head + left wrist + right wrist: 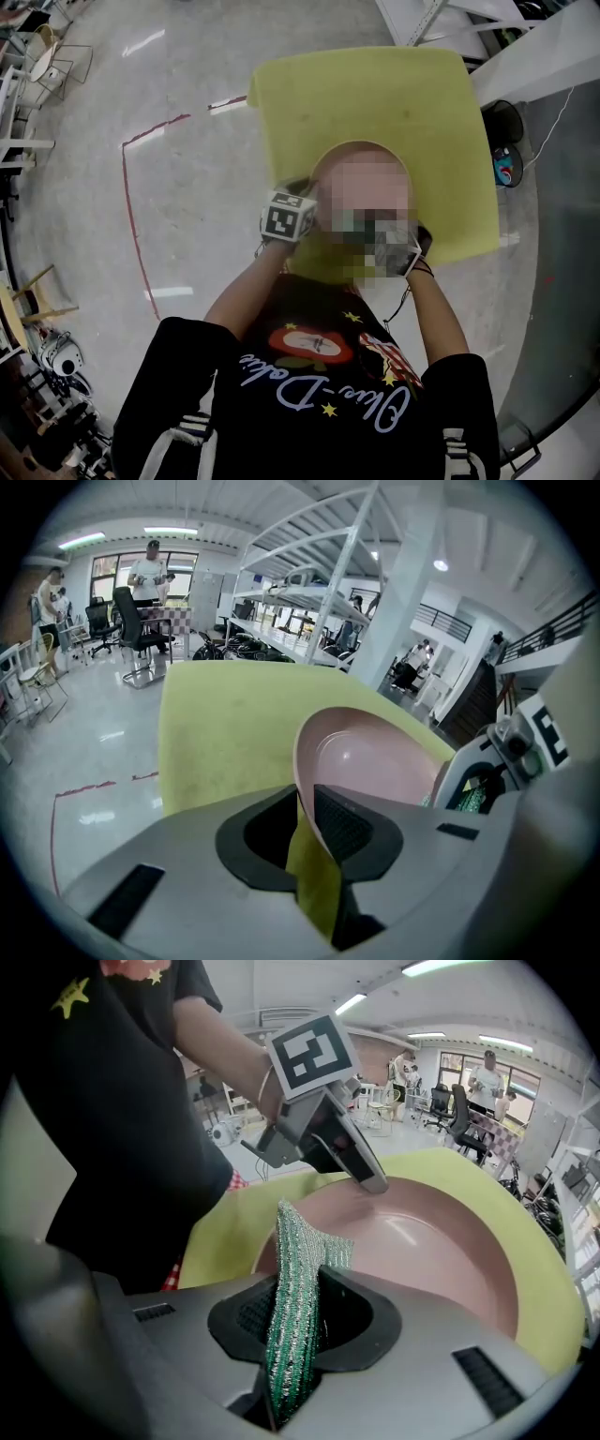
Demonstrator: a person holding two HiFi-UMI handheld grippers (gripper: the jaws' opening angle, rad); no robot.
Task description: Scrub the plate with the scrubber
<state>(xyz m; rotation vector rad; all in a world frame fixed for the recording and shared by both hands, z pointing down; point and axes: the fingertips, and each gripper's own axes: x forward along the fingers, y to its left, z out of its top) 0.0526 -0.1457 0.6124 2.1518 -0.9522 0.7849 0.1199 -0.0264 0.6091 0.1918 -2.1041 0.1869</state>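
1. Left tongs (307, 822): grey plastic, with a marker cube (288, 217) on top. Pinching the rim of item 3, one dark ribbed pad on each face of the rim.

2. Right tongs (295, 1321): grey plastic. Pressed on item 4, which fills the gap between the pads.

3. Shallow round pink plate (375, 761): glossy and tilted, its hollow turned toward the right tongs. Rises up and away from the left tongs, which grip its edge. Lies just beyond the right tongs, filling most of the right gripper view.

4. Flat green knitted scrubber with silver threads (295, 1279): held on edge in the right tongs. Its free end sticks up past the pads, in front of the plate's near rim. Contact with the plate cannot be told.

5. Yellow-green topped desk (225, 733): spreads below and beyond both tongs, under the plate.

6. Person: black printed T-shirt (319, 394), bare forearms reaching to both tongs.

7. Surroundings, well beyond the tongs: pale shiny floor (187, 187) with a red tape line (131, 197), white shelving rack (309, 583), black office chair (136, 630), other people standing far off.
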